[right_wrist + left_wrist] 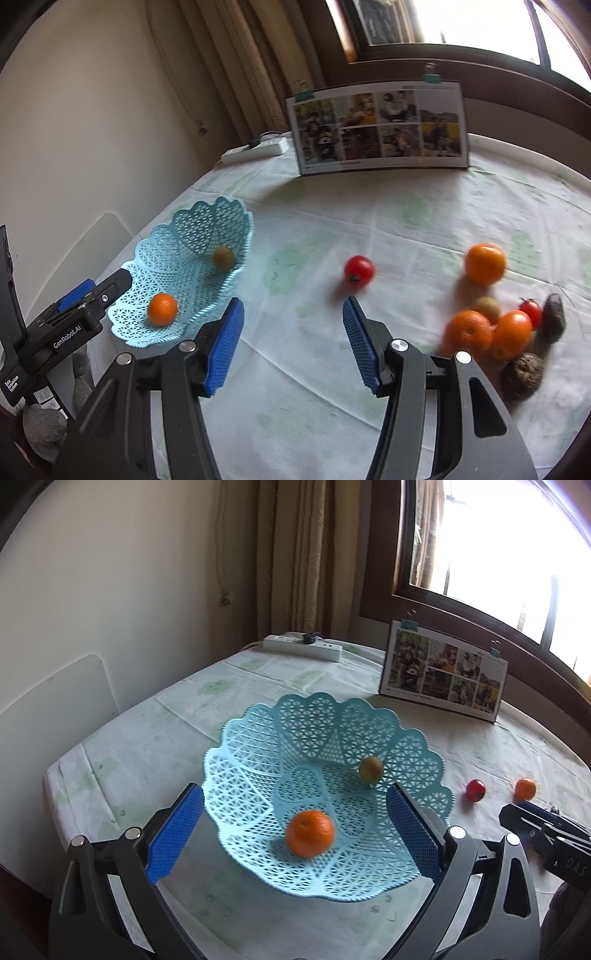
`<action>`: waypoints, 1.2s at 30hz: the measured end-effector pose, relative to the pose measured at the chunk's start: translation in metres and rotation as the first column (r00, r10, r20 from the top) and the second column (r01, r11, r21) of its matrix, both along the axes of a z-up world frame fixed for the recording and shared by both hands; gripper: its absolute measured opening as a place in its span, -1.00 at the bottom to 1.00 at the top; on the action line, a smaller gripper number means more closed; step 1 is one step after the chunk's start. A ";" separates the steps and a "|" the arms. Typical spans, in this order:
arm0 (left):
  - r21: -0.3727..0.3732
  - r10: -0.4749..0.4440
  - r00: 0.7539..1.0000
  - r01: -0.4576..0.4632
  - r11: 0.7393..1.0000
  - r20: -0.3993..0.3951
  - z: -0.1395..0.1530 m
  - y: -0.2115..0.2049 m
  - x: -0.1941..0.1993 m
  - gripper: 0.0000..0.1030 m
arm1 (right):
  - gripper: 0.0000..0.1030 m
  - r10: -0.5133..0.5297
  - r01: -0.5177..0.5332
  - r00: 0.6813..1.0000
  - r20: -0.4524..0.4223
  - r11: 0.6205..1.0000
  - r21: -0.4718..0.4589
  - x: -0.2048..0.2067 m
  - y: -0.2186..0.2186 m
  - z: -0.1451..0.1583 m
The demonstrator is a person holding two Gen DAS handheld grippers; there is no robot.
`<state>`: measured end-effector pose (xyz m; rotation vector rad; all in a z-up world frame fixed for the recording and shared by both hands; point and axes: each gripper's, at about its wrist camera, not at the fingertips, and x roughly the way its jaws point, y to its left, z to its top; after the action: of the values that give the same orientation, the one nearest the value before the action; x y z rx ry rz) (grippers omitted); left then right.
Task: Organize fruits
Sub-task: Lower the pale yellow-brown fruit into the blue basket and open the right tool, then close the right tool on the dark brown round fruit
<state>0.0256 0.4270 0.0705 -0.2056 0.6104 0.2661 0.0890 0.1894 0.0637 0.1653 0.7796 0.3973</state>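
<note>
Fruits (484,263) loose — basket (258,716) part-filled.

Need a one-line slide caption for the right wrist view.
Open right tongs face a loose tomato; blue lattice basket holds an orange and a kiwi.

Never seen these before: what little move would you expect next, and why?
Probably the open right hand-held gripper eases forward to the small red tomato: it lies nearest ahead, still outside the pale blue lattice plastic basket holding only two fruits.
</note>
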 end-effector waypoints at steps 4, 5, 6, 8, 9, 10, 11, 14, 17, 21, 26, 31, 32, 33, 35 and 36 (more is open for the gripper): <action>0.013 -0.033 0.999 0.033 0.999 0.005 0.003 -0.016 0.002 0.94 | 0.09 -0.061 0.061 0.998 0.001 0.998 -0.006 -0.007 -0.031 -0.002; 0.018 -0.042 0.999 0.042 0.999 0.006 0.004 -0.020 0.003 0.94 | 0.09 -0.076 0.076 0.997 0.001 0.997 -0.009 -0.008 -0.038 -0.003; 0.022 -0.048 0.999 0.048 0.999 0.006 0.005 -0.024 0.003 0.94 | 0.09 -0.094 0.094 0.996 0.000 0.996 -0.010 -0.010 -0.046 -0.004; 0.028 -0.060 0.998 0.060 0.998 0.002 0.006 -0.031 0.006 0.94 | 0.09 -0.130 0.130 0.991 -0.007 0.991 -0.012 -0.012 -0.063 -0.007; 0.029 -0.065 0.998 0.065 0.997 -0.001 0.006 -0.035 0.007 0.94 | 0.09 -0.150 0.150 0.989 -0.012 0.989 -0.014 -0.014 -0.072 -0.009; 0.030 -0.070 0.998 0.070 0.997 -0.004 0.005 -0.038 0.008 0.94 | 0.09 -0.164 0.164 0.986 -0.015 0.986 -0.017 -0.015 -0.079 -0.010; 0.030 -0.075 0.997 0.076 0.997 -0.007 0.005 -0.041 0.009 0.94 | 0.09 -0.178 0.177 0.984 -0.019 0.984 -0.020 -0.016 -0.085 -0.012; 0.041 -0.101 0.995 0.102 0.994 -0.014 0.005 -0.054 0.012 0.94 | 0.10 -0.227 0.226 0.974 -0.017 0.973 -0.047 -0.022 -0.106 -0.017; 0.050 -0.120 0.993 0.121 0.991 -0.016 0.005 -0.063 0.015 0.94 | 0.11 -0.263 0.261 0.965 -0.008 0.962 -0.081 -0.026 -0.119 -0.022; 0.059 -0.145 0.989 0.146 0.988 -0.022 0.006 -0.076 0.019 0.94 | 0.10 -0.288 0.284 0.957 -0.026 0.954 -0.094 -0.028 -0.136 -0.029; 0.067 -0.167 0.986 0.169 0.983 -0.030 0.006 -0.091 0.022 0.94 | 0.10 -0.275 0.269 0.960 -0.055 0.959 -0.095 -0.027 -0.146 -0.035; 0.081 -0.194 0.980 0.196 0.977 -0.033 0.009 -0.106 0.024 0.94 | 0.10 -0.248 0.240 0.964 -0.090 0.967 -0.090 -0.021 -0.148 -0.044; 0.085 -0.199 0.979 0.201 0.976 -0.034 0.009 -0.109 0.024 0.94 | 0.10 -0.246 0.237 0.965 -0.092 0.967 -0.095 -0.019 -0.147 -0.045; 0.090 -0.206 0.978 0.208 0.974 -0.035 0.010 -0.112 0.024 0.94 | 0.10 -0.241 0.232 0.966 -0.097 0.968 -0.097 -0.017 -0.146 -0.047; 0.089 -0.220 0.975 0.223 0.971 -0.041 0.009 -0.118 0.025 0.94 | 0.05 -0.236 0.226 0.966 -0.108 0.969 -0.095 -0.011 -0.148 -0.050; 0.088 -0.224 0.974 0.227 0.970 -0.043 0.009 -0.120 0.026 0.94 | -0.02 -0.237 0.228 0.966 -0.103 0.969 -0.097 -0.010 -0.148 -0.051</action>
<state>0.0520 0.3071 0.0799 -0.0415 0.6469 0.0771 0.0790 0.0414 0.0129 0.1992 0.8771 0.1324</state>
